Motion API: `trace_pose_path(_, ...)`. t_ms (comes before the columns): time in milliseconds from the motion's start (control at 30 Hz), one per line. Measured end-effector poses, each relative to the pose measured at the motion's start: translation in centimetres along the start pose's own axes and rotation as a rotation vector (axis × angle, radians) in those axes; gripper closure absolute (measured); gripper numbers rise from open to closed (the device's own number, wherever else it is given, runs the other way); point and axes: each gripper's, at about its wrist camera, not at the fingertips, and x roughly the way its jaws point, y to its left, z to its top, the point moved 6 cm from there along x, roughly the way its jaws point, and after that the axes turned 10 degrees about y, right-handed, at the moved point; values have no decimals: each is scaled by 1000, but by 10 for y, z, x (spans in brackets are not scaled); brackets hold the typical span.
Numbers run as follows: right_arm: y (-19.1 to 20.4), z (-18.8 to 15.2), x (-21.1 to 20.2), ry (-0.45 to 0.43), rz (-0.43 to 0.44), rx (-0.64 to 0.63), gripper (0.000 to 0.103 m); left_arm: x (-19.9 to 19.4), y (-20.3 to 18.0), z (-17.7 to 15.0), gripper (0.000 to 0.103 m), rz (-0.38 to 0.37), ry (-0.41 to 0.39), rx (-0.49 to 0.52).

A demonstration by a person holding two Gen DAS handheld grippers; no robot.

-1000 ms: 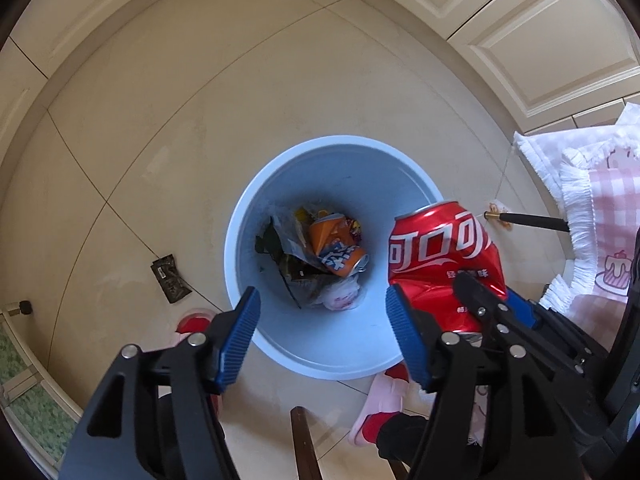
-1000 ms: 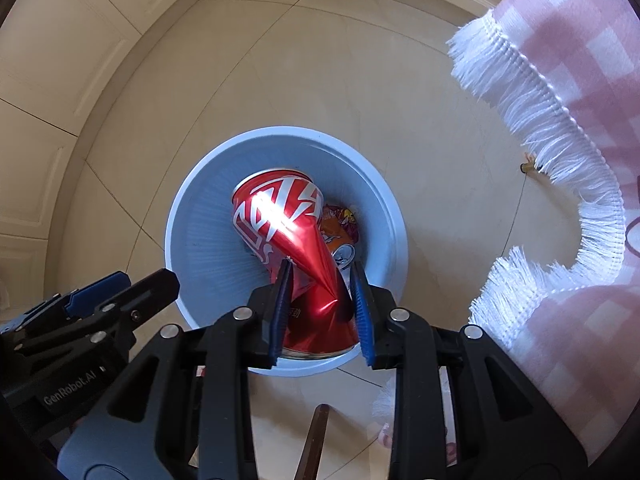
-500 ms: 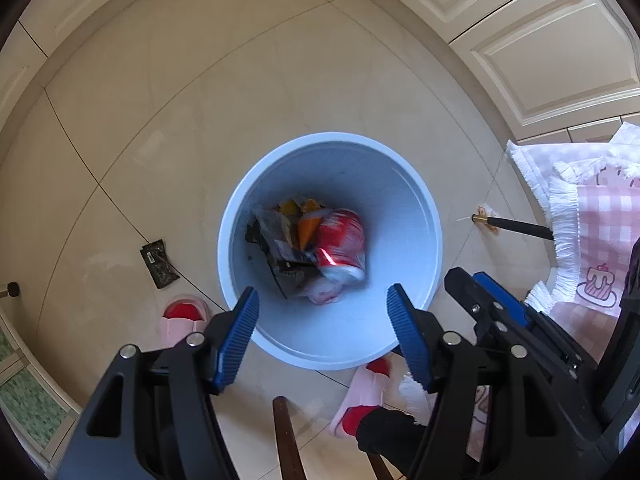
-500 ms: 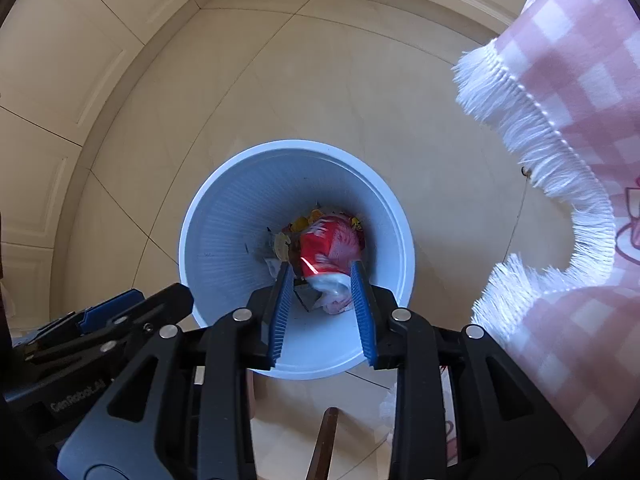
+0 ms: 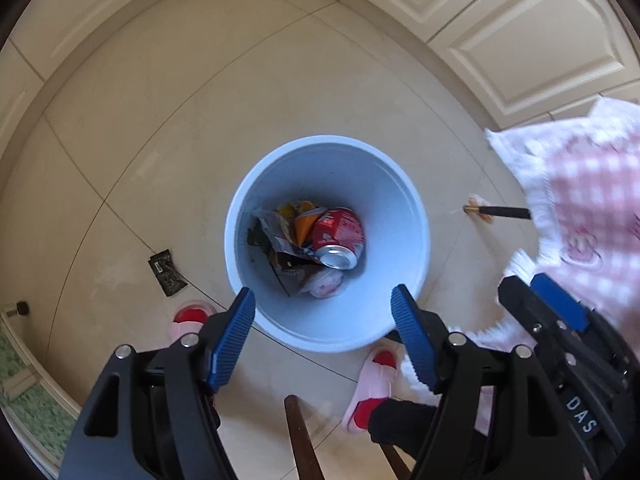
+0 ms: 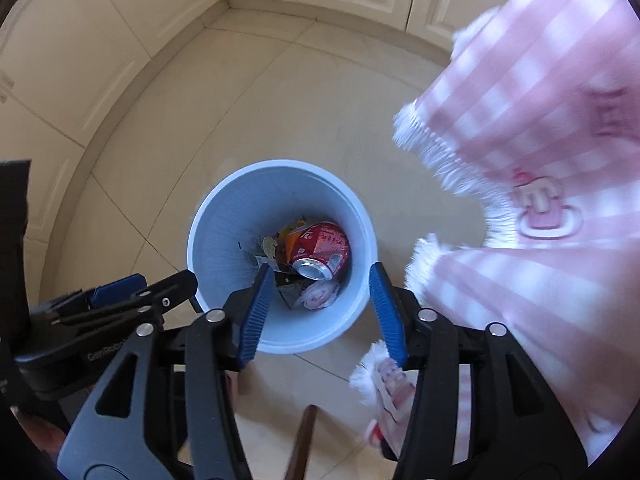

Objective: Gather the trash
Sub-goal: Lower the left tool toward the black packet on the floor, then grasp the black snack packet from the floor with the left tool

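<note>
Bin: the pale blue bin (image 5: 404,208) stands on the tiled floor, directly below both grippers.
Red can: the red can (image 5: 338,238) lies on its side in the bin bottom, silver top toward the camera, resting on an orange wrapper (image 5: 303,225) and other scraps.
Right gripper: the right gripper (image 6: 318,312) is released — jaws have just been opening, nothing between them. A second ago they clamped the crumpled can over the bin; half a second ago it was already down among the scraps.
Left gripper: the left gripper (image 5: 322,338) stands wide apart and empty, as in the earlier frames.
Handling, can: judged light, thin-walled, already dented — it yields under pressure and is smooth-skinned. Best hold is across the mid-body, where the crease gives the pads purchase.
Remaining trash: a dark sachet (image 5: 167,273) lies flat on the tiles left of the bin. Judged thin, limp, nearly weightless; take it by one edge, pads close to the floor.
Change in view: the bin appears smaller than a second ago; the pink checked cloth (image 6: 532,136) is blurred.
</note>
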Motion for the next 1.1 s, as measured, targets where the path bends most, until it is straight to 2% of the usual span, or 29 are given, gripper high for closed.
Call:
trace_pose_path(167,0,-14,-24,-24,3,-11,48,-32,2,-19,34,-3,-90,-13)
trace_pose_path(300,19,-16,-32,-39,43,-36,48,-71,12,-23,34,8,-144,-6)
trace_pose_path(400,50,-4,-27,-50,85,-72,48,-87,40,-18,34,27,-156,-27)
trace_pose_path(533,113,15,2,-23,135,-166,48,-84,104,-7,34,-12,-162,-134)
trace_pose_path(733,216,33,88,81,216,-314,48,-11,230,-11,34,-27,-77,-374)
trace_pose_path(833,264,29,149,151,223,-381,49,29,270,-19,34,-32,-30,-426)
trace_pose_path(967,287,18,230,216,121,-384,49,112,317,-18,34,-37,39,-465)
trace_pose_path(1100,284,13,304,272,43,-340,49,191,317,-9,34,-28,83,-409)
